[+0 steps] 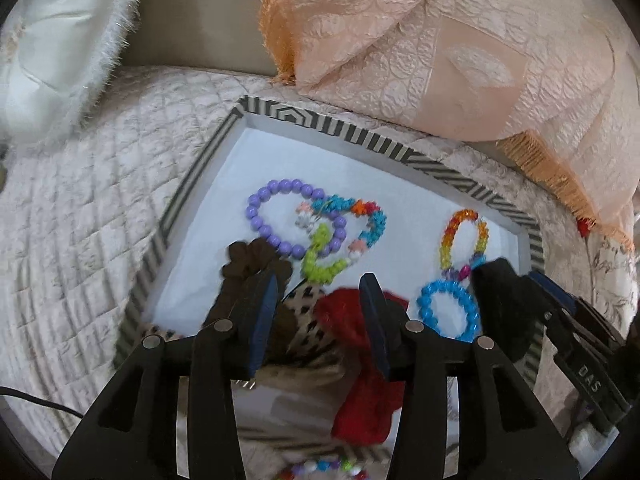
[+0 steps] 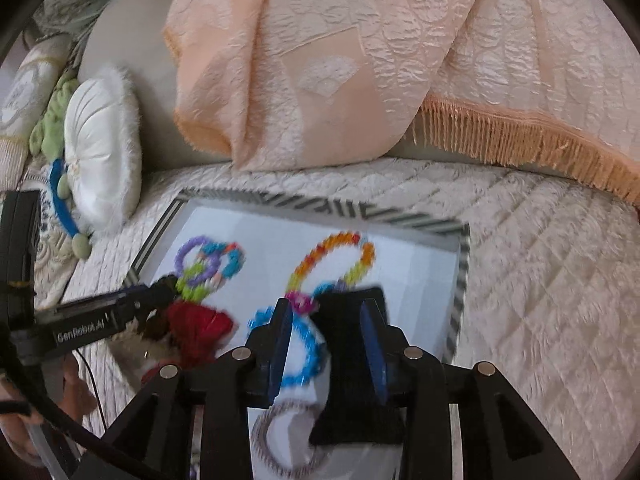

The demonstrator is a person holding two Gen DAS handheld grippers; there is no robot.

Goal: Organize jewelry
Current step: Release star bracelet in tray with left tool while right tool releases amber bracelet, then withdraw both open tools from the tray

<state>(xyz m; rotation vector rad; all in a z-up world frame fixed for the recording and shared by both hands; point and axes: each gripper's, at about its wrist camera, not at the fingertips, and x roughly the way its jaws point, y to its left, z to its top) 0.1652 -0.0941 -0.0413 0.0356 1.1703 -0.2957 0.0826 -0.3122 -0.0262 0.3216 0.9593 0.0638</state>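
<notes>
A tray with a black-and-white striped rim (image 1: 360,136) and a white floor lies on the quilt. In it lie a purple bead bracelet (image 1: 264,200), a turquoise multicolour one (image 1: 376,220), an orange-yellow one (image 1: 452,232) and a blue one (image 1: 428,304). My left gripper (image 1: 318,312) stands open over the tray's near end. A cream-and-black patterned scrunchie (image 1: 304,320) and a red scrunchie (image 1: 348,316) lie under its gap, with a brown scrunchie (image 1: 240,264) at its left finger. My right gripper (image 2: 326,340) is open; a black scrunchie (image 2: 348,380) lies between its fingers, against the right one.
A peach fringed cloth (image 1: 400,40) hangs behind the tray and a white furry cushion (image 1: 60,40) stands at the back left. The quilted bedspread (image 1: 80,220) surrounds the tray. Another bead bracelet (image 1: 320,468) shows at the bottom edge. A black cable (image 1: 40,400) runs at the lower left.
</notes>
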